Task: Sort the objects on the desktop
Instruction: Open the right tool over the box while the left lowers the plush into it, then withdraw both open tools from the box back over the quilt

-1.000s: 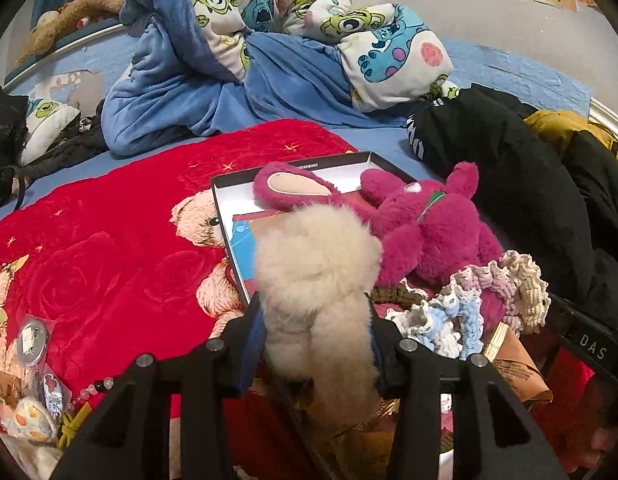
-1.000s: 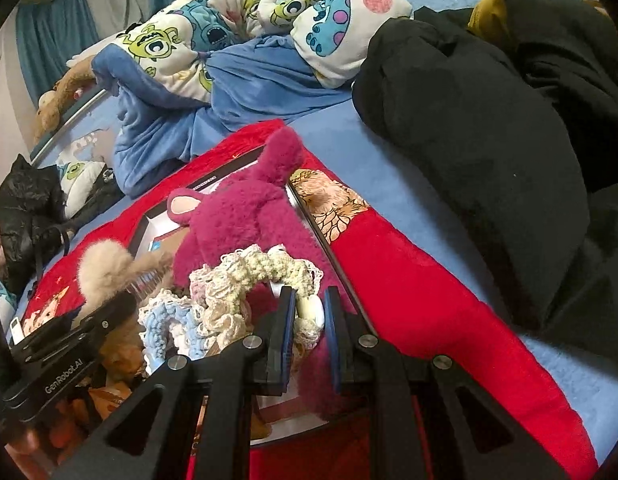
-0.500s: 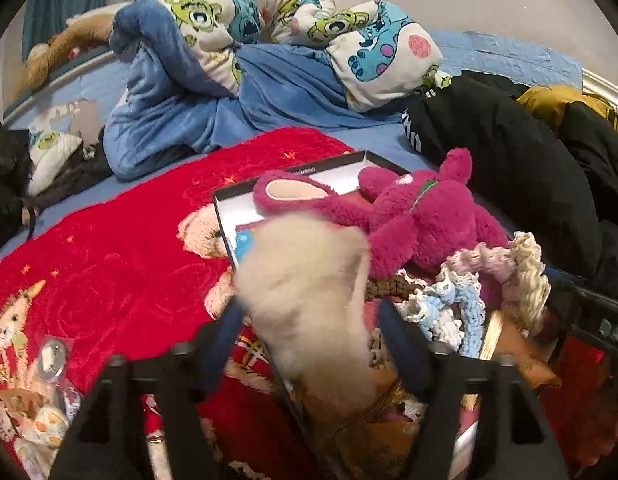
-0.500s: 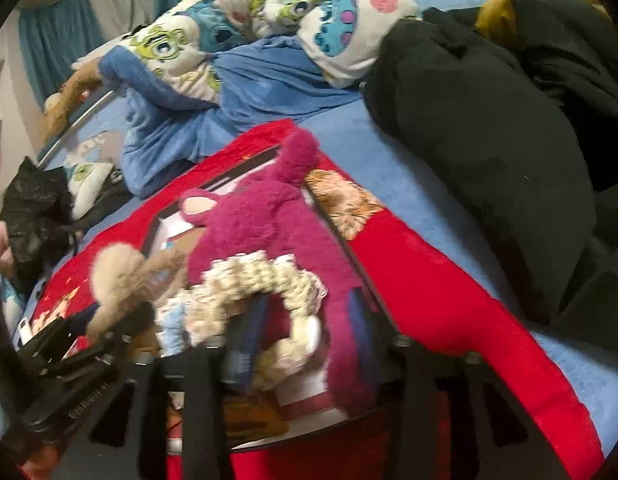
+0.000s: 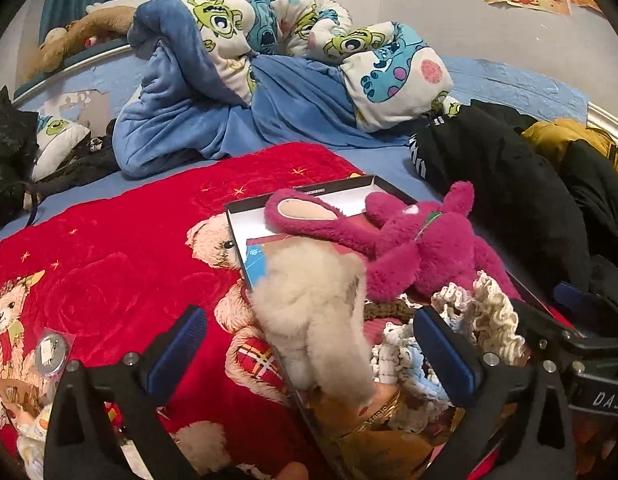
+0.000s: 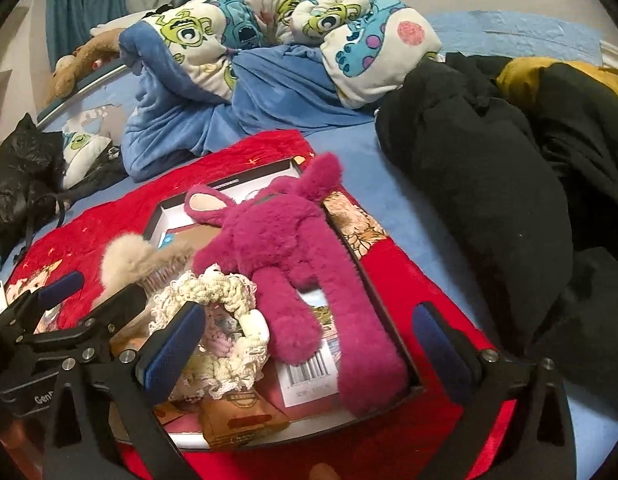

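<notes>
A shallow black-rimmed box (image 5: 301,194) lies on a red blanket. In it are a magenta plush bunny (image 5: 421,248), a beige fluffy toy (image 5: 313,320) and cream and blue crocheted scrunchies (image 5: 485,320). My left gripper (image 5: 309,352) has its jaws opening wide. The beige toy lies between its blue pads (image 5: 177,344), which stand clear of it. My right gripper (image 6: 307,350) is opening too. It hangs over the box (image 6: 389,300) with the bunny's leg (image 6: 349,340) between its fingers, untouched. The cream scrunchie (image 6: 217,320) rests against its left finger (image 6: 173,352).
A crumpled blue monster-print blanket (image 5: 277,80) lies behind the box. Black coats (image 6: 489,168) pile up to the right. Small badges and packets (image 5: 49,356) sit on the red blanket (image 5: 109,264) at the left. A black bag (image 6: 25,176) lies far left.
Both grippers have gone from shut to wide apart. The left has let go of the beige fluffy toy and the right has let go of the cream scrunchie; both things now rest in the box.
</notes>
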### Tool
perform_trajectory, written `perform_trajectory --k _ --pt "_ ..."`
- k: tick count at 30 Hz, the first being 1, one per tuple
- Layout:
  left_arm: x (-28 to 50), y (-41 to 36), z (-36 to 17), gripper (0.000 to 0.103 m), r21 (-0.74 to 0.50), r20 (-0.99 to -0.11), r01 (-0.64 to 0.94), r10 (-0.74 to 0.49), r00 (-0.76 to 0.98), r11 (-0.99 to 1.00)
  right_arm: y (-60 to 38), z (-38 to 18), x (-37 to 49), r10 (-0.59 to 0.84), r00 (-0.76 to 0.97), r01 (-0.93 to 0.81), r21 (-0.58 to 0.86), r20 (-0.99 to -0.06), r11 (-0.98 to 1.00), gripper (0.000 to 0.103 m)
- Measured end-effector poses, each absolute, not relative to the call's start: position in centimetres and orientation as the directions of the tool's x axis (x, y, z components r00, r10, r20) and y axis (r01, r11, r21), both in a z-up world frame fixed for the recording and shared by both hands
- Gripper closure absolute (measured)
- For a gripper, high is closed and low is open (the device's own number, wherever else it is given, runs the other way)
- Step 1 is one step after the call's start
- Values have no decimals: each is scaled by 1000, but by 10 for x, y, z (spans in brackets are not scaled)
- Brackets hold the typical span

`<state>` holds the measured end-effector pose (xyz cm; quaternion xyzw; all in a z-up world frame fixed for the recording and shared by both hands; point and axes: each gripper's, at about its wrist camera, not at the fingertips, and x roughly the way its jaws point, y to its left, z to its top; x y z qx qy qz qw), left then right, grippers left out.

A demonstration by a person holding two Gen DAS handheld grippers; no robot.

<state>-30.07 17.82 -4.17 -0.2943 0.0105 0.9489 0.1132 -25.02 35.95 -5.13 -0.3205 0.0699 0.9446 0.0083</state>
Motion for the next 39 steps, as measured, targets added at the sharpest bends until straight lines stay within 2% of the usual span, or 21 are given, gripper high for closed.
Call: perform_trajectory --k 15,31,39 --pt "-297 169 -30 0 -76 -539 -215 221 -813 -974 382 -40 -244 -61 -806 -101 238 -589 -966 0" --pt "-265 146 8 0 -77 -518 -185 198 -832 -980 352 4 -224 -49 -840 -55 176 -540 -983 0" --pt "-225 117 33 0 -29 -510 -146 140 -849 -989 318 36 -203 -127 -848 31 191 -515 -981 0"
